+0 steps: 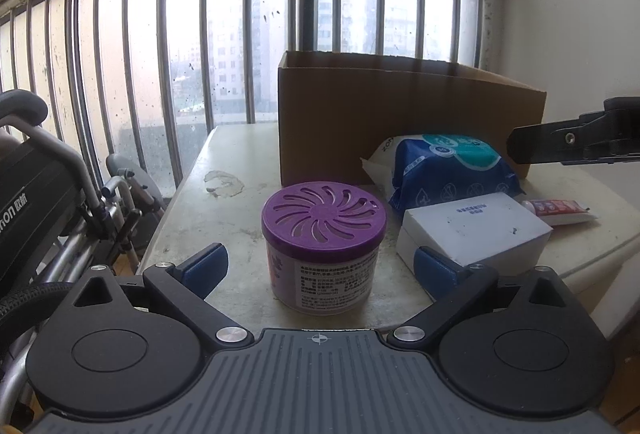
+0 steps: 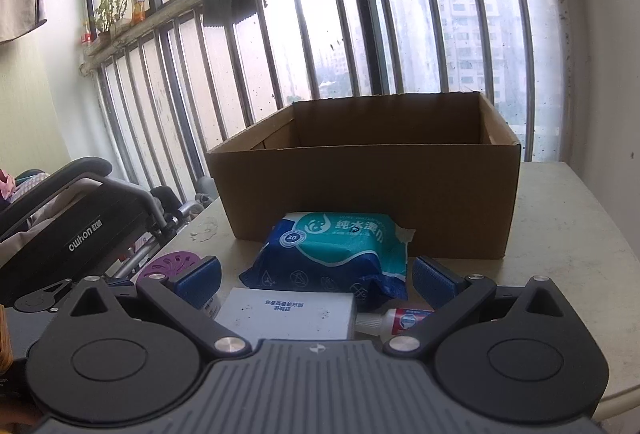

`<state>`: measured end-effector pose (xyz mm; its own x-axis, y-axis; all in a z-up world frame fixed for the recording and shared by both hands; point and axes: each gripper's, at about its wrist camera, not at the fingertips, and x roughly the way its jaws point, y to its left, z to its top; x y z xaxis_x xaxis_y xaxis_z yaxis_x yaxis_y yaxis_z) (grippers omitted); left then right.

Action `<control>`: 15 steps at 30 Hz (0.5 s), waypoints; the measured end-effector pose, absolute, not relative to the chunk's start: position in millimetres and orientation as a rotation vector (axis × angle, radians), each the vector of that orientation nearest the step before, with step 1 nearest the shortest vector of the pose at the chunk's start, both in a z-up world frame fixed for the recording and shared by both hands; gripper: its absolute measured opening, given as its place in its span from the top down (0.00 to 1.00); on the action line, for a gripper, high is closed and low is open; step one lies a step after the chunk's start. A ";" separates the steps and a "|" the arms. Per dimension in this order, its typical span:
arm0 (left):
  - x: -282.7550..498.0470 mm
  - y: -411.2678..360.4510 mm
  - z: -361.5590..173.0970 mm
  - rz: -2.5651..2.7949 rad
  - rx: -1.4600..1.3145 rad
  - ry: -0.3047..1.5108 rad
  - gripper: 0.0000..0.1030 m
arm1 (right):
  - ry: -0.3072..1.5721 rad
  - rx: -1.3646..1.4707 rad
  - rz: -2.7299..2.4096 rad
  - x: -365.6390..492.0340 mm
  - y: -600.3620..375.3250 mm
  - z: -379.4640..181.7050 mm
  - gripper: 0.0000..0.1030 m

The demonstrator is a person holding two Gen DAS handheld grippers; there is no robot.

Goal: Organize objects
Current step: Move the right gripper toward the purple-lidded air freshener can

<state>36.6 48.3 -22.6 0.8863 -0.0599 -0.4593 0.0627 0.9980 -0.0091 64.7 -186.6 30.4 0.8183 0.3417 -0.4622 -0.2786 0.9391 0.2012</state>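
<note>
Left wrist view: the purple-lidded air freshener can (image 1: 323, 246) is seen upright on the counter (image 1: 224, 210), straight ahead between the spread fingers of the open, empty left claw (image 1: 322, 266), while the open, empty right claw (image 2: 316, 280) is aimed at the wipes pack (image 2: 336, 254).

Beside the plain brown box (image 2: 368, 202), the can (image 1: 323, 246) wore a purple swirl-slotted lid; the wipes pack (image 2: 336, 254) was blue and teal.
</note>
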 end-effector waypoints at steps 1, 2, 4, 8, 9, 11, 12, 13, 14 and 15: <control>37.9 48.2 -23.3 -0.074 0.005 0.477 0.04 | 0.521 0.131 0.347 67.4 -185.3 30.3 0.00; 39.0 48.4 -24.1 -0.084 0.002 0.475 0.05 | 0.524 0.135 0.366 69.9 -183.7 30.8 0.00; 40.7 49.7 -25.9 -0.104 -0.009 0.472 0.07 | 0.526 0.137 0.393 74.0 -179.6 32.7 0.00; 44.3 54.9 -28.7 -0.123 -0.050 0.468 0.08 | 0.527 0.124 0.427 80.1 -170.3 37.2 0.00; 45.4 56.2 -29.5 -0.128 -0.060 0.469 0.10 | 0.525 0.118 0.432 80.7 -168.3 38.2 0.00; 48.7 57.8 -31.4 -0.138 -0.077 0.477 0.12 | 0.526 0.109 0.449 82.6 -164.3 39.3 0.00; 50.4 58.3 -32.4 -0.142 -0.084 0.480 0.16 | 0.529 0.110 0.454 83.5 -163.1 39.3 0.00; 52.4 58.9 -33.6 -0.145 -0.093 0.485 0.19 | 0.533 0.112 0.458 84.5 -161.7 39.0 0.00; 54.0 59.8 -34.8 -0.150 -0.105 0.491 0.19 | 0.537 0.112 0.462 86.0 -160.3 38.8 0.00; 54.4 60.9 -35.8 -0.151 -0.112 0.490 0.20 | 0.539 0.112 0.467 87.1 -158.9 38.5 0.00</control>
